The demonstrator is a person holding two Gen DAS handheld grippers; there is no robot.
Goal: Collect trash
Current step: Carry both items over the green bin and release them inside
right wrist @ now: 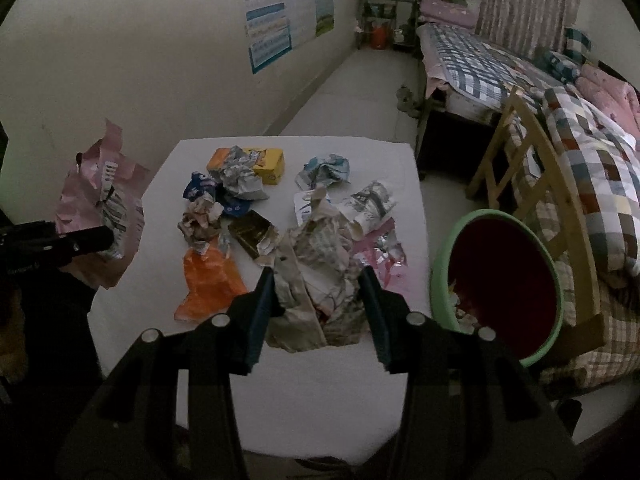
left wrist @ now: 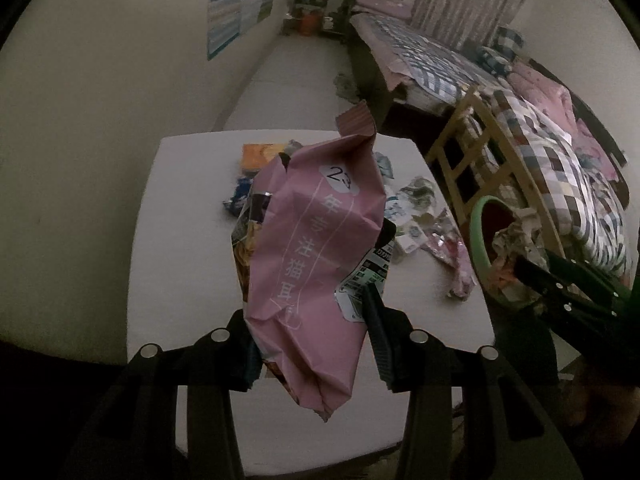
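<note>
Left gripper (left wrist: 312, 344) is pinching a pink snack bag (left wrist: 316, 248), jaws pressed onto its lower part, and the bag is hanging clear above the white worktop (left wrist: 192, 240). Its long axis is running away from the camera, torn mouth pointing up and off toward the far end of the room, the crumpled bottom sagging below the jaws. A black-printed wrapper is showing behind its left edge.

Right gripper (right wrist: 318, 300) is clamping a beige crumpled paper wad (right wrist: 316, 276), jaws closed on either side of it; the wad is standing roughly upright between them, over the near part of the worktop.

Just left of it an orange plastic scrap (right wrist: 208, 284) is lying flat. Beyond that a dark wrapper (right wrist: 250, 232) is sitting near the middle, with more crumpled pieces around it. Further back a yellow carton (right wrist: 264, 162) is lying crosswise near the far edge.

Off the worktop's right side a green-rimmed bin (right wrist: 500, 280) with a dark red inside is tilting its mouth toward the camera, some scraps showing at its bottom. A wooden chair (right wrist: 520, 152) and a bed with a checked quilt (right wrist: 592, 168) are standing behind.
</note>
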